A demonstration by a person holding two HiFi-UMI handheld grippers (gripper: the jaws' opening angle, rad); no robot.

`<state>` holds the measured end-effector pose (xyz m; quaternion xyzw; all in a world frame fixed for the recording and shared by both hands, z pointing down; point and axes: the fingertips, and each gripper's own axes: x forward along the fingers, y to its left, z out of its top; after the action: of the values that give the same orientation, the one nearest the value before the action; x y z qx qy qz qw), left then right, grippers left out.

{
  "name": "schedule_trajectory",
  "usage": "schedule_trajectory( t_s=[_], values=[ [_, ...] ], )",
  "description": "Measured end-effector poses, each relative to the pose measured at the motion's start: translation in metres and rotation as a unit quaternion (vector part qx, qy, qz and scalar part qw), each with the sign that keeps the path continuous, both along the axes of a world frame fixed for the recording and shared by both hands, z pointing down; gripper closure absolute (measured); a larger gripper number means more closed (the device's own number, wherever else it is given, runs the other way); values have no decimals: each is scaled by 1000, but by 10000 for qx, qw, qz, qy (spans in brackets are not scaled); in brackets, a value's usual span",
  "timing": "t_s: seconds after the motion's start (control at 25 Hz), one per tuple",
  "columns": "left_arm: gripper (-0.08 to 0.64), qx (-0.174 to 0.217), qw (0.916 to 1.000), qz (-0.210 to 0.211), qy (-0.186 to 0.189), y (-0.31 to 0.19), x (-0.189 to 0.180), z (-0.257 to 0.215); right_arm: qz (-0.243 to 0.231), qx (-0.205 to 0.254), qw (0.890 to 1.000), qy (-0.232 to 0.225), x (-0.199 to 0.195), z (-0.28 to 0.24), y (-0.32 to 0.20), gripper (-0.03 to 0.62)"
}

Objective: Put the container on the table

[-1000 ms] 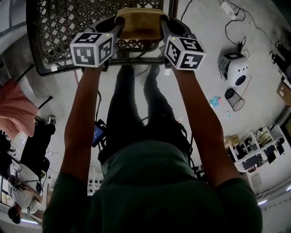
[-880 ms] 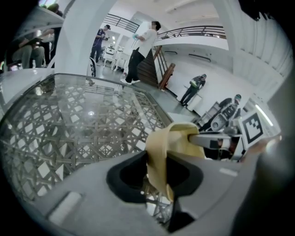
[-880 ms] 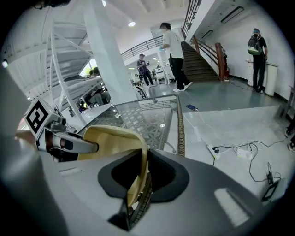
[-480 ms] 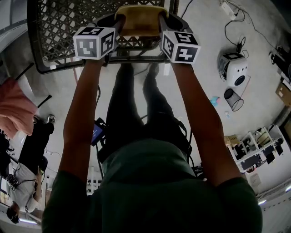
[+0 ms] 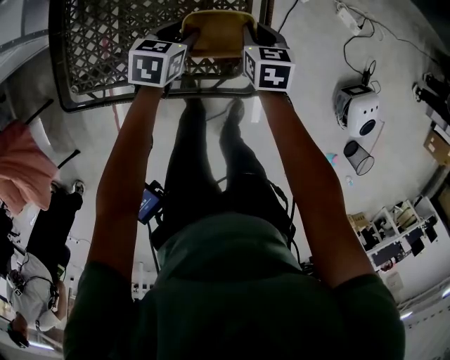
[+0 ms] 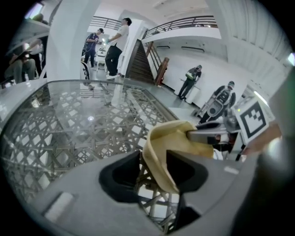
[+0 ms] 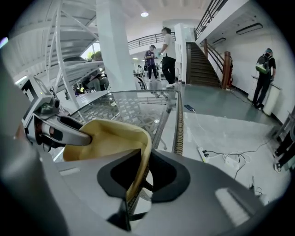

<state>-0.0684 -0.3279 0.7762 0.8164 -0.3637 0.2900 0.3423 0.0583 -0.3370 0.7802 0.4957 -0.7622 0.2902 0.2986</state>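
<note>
The container (image 5: 214,31) is a tan, soft-walled bowl held between both grippers over the glass-topped lattice table (image 5: 105,49). My left gripper (image 5: 179,34) has its left rim (image 6: 159,156) between its jaws. These jaws have just been opening: the rim lies against the right jaw and a gap shows beside the other. My right gripper (image 5: 249,34) is shut on the opposite rim (image 7: 140,152), though its jaws have just eased open a little. Each gripper view shows the other gripper's finger on the bowl: the right one (image 6: 207,134) and the left one (image 7: 60,126).
The table's near edge (image 5: 211,91) lies just behind the grippers, with the person's legs below it. On the floor to the right are a white device (image 5: 362,112), a black mesh bin (image 5: 358,156) and cables (image 5: 351,17). Shelving (image 5: 394,235) stands at the lower right. People stand far behind the table (image 6: 115,44).
The two marker cubes have drawn closer together and shifted toward the picture's top, each rolling a little. The bowl has stayed between them over the table's edge.
</note>
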Motion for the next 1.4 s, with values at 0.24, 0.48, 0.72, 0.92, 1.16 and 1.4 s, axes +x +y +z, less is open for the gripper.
schedule_trajectory(
  t_s=[0.24,0.48,0.72,0.92,1.16,1.4],
  values=[
    [272,172,9998,-118,-24,-5,-9,-10,-86,-180,9997,155,4,3,0,472],
    [276,335,9993,-167,-31,-5,-17,-36,-97,-15,9997,223,6,-23,-4,459],
    [404,713,9973,-154,49,-5,-25,-98,-63,411,9989,198,5,-82,-8,464],
    [557,1261,9916,-218,181,-8,-37,-169,-196,1006,9947,-58,-6,-154,-12,558],
    [558,1919,9807,-100,351,3,-36,-276,-627,1759,9799,-694,-23,-277,1,589],
    [558,2539,9661,121,444,33,-30,-376,-1129,2562,9523,-1218,-30,-400,34,589]
  ],
)
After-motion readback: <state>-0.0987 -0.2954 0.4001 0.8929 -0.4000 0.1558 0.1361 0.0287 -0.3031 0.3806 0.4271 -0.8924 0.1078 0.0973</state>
